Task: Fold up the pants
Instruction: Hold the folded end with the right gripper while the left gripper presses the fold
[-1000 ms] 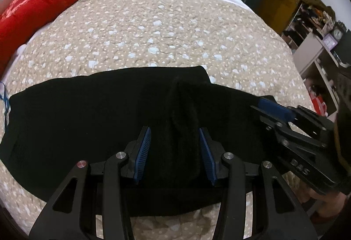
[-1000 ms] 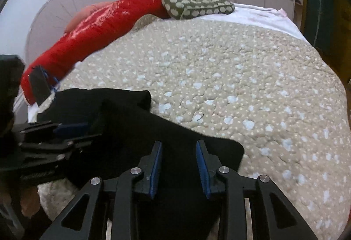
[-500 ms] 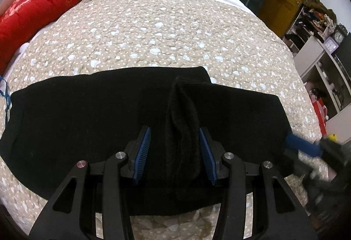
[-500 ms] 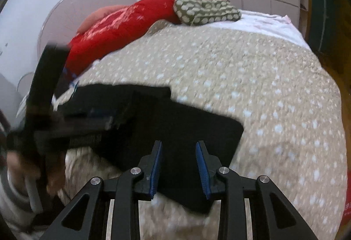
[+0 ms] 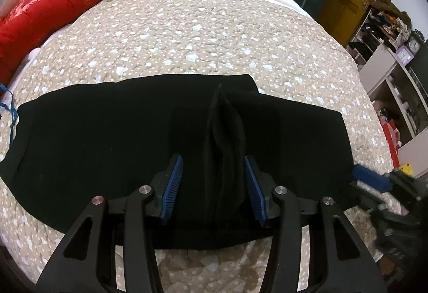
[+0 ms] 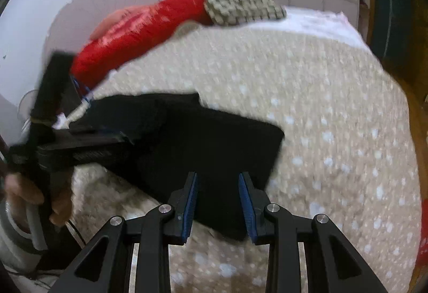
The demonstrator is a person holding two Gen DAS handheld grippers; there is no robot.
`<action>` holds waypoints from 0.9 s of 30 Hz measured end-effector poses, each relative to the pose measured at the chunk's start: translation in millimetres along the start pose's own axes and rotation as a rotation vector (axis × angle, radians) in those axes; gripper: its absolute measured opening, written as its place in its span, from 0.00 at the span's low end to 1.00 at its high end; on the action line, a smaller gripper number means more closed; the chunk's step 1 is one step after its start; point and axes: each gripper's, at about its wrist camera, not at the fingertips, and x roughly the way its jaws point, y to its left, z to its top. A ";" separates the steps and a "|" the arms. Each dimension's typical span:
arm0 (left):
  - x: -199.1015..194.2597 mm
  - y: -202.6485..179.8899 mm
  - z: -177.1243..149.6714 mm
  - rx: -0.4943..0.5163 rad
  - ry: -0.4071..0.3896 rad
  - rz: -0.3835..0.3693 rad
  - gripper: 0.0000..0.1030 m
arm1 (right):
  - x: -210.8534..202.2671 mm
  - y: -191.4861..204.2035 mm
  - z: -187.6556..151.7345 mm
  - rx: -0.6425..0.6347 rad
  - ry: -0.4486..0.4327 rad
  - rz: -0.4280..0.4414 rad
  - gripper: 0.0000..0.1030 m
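No text, label, brand or number can be read in either wrist view; the small clock faces on the shelf are too tiny.

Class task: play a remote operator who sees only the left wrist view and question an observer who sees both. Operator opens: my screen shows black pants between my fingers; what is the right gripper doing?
Observer: The right gripper hangs open over one end of the black pants, gripping nothing.
Operator: Can you see my gripper from there?
Observer: Yes, the left gripper reaches in sideways over the pants' near edge; the view is blurred.
Operator: Anything behind me?
Observer: A hand grips its handle, beside the quilt.
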 end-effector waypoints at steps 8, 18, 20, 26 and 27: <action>-0.3 -2.5 -0.8 -0.005 0.002 0.024 0.47 | -10.5 -2.6 4.7 0.012 -0.025 0.007 0.29; 1.1 -3.8 -0.7 -0.021 -0.001 0.036 0.49 | 19.4 -0.6 26.1 -0.004 -0.021 -0.055 0.29; 1.9 -4.5 -1.2 -0.019 -0.003 0.038 0.50 | 32.6 -5.3 25.0 0.011 -0.012 -0.042 0.29; 3.1 -4.9 -1.3 -0.019 -0.004 0.036 0.53 | 21.8 0.8 33.5 -0.002 -0.009 -0.047 0.29; 3.3 -4.3 -1.2 -0.020 -0.004 0.033 0.53 | 15.7 3.9 34.2 -0.017 -0.017 -0.044 0.29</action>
